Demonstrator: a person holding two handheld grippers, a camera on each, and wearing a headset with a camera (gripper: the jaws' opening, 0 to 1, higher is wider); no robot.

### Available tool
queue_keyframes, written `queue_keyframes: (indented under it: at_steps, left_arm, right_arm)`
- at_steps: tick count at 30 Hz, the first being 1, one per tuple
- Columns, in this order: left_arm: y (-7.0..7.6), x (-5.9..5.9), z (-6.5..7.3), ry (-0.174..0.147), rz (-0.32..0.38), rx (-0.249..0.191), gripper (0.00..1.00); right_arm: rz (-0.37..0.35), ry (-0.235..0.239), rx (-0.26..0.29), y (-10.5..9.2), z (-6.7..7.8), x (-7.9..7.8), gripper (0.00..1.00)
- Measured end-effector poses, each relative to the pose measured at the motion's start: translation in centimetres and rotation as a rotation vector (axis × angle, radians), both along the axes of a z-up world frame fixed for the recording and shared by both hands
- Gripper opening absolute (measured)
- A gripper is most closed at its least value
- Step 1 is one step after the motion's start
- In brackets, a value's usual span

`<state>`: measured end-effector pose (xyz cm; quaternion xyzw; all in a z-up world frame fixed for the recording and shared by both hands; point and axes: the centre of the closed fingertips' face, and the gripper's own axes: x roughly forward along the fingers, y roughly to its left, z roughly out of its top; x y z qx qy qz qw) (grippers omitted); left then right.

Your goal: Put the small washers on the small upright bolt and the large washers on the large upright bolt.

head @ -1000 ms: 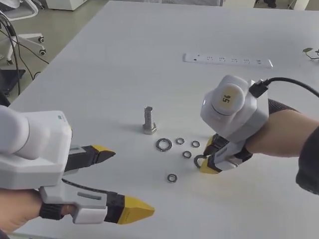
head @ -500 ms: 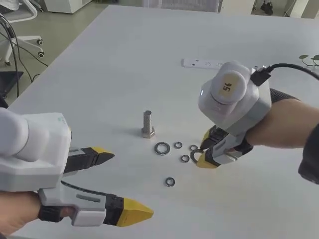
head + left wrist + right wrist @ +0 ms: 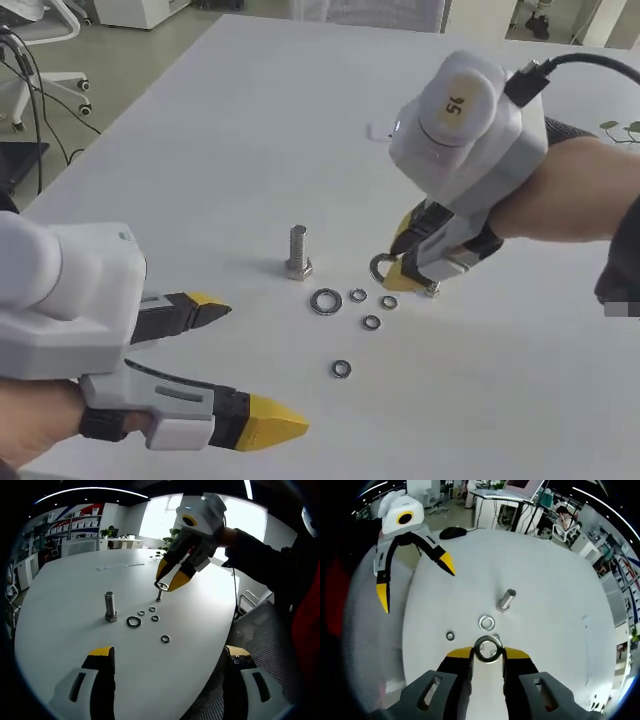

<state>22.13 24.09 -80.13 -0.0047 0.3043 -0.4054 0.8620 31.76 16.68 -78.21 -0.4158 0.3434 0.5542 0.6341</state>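
Right gripper (image 3: 398, 260): jaws closed on one silver steel ring washer (image 3: 383, 268), held clear of the white table (image 3: 230, 130), just above the thin small upright bolt (image 3: 159, 596).
Left gripper (image 3: 258, 368): jaws wide apart, empty.
Progress: judged barely begun; no washer sat on either bolt, and five loose washers (image 3: 358, 295) remained.
Axis: large hex-headed steel bolt (image 3: 298, 252) stood head down, shank vertical, pointing up.
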Motion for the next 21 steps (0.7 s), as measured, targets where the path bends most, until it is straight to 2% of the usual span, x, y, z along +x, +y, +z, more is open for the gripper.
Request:
queue_keyframes:
  at_steps: [12, 21]
  left_arm:
    - [0.0, 0.0, 0.1, -0.005, 0.005, -0.001, 0.89]
    - [0.0, 0.0, 0.0, -0.003, 0.007, -0.002, 0.89]
  right_arm:
    - [0.043, -0.037, 0.025, 3.1, 2.2, 1.6, 0.23]
    - [0.067, -0.052, 0.025, 4.4, 2.7, 2.5, 0.23]
